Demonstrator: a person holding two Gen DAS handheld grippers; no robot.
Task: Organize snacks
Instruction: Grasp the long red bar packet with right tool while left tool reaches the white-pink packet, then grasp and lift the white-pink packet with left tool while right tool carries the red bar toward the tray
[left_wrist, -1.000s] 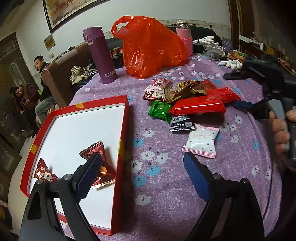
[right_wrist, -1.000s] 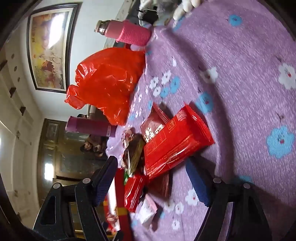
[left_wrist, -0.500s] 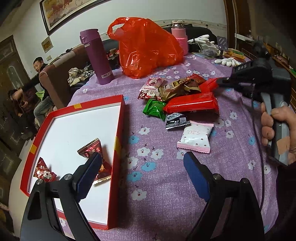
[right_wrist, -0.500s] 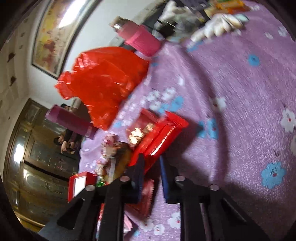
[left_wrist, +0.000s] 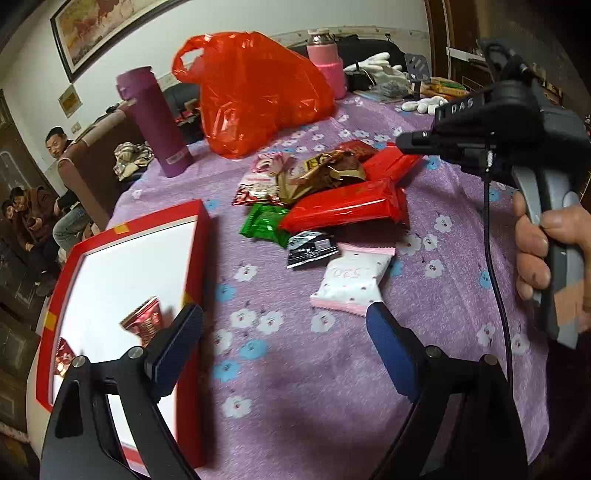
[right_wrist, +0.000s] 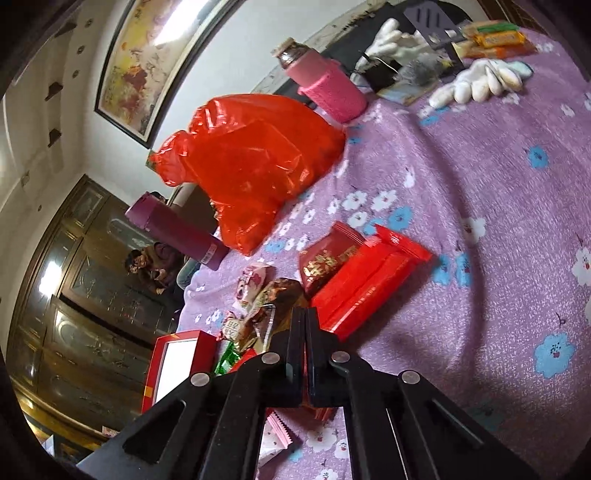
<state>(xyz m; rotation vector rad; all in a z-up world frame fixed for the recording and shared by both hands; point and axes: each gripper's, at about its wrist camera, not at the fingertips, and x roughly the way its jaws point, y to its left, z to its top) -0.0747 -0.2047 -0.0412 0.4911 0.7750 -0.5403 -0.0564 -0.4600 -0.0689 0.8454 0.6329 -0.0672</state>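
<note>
White wall (left_wrist: 258, 18) with framed painting (left_wrist: 99, 26); dark carved wooden cabinet (right_wrist: 74, 295).

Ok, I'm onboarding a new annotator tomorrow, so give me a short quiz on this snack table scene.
1. True or false: the left gripper is open and empty.
2. How many wrapped snacks show inside the red box?
3. Which packet lies closest to the left gripper? A: pink-and-white packet; B: green packet; C: long red packet.
Key: 1 true; 2 two; 3 A.
</note>
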